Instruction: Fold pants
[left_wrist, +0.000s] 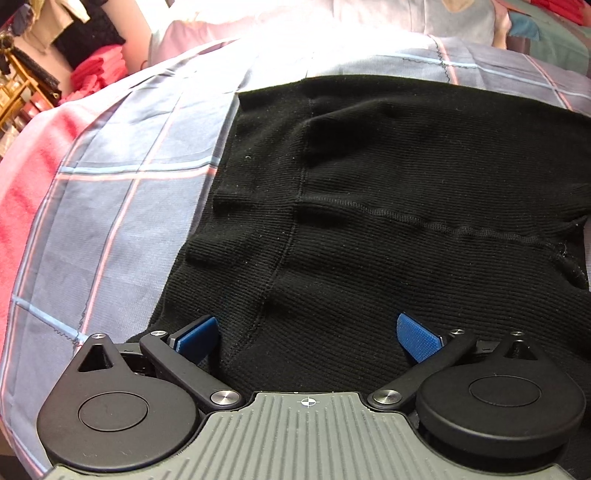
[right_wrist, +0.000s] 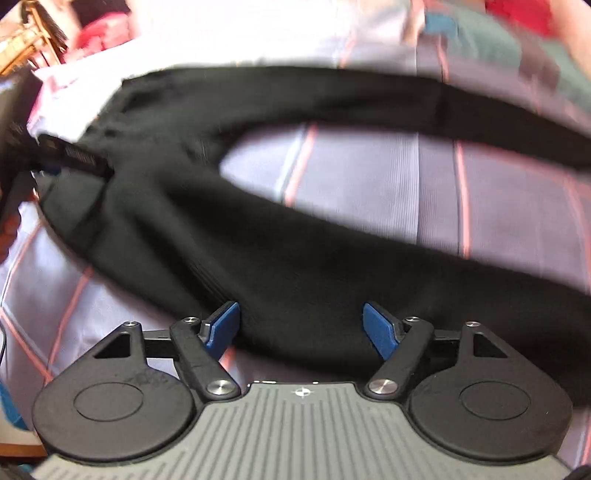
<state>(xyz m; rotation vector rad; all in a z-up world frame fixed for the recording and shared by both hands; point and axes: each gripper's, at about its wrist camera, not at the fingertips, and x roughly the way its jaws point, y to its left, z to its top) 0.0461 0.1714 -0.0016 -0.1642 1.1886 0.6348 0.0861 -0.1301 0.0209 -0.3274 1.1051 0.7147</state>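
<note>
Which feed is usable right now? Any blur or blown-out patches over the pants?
Left wrist view: sharp, the knit ribs of the black pants read clearly; the bedsheet is blown out white along the top, and fisheye bends the edges. Right wrist view: motion-smeared throughout, the pants lose their texture, and the top is overexposed too.

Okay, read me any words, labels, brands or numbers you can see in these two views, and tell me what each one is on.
No readable text in either view.
Black pants: no label or tag showing.
Plaid bedsheet: pattern only, no print.
Left gripper and right gripper: only a small crosshair mark on each grey body, no lettering.
Background clutter: too blurred to tell.
</note>
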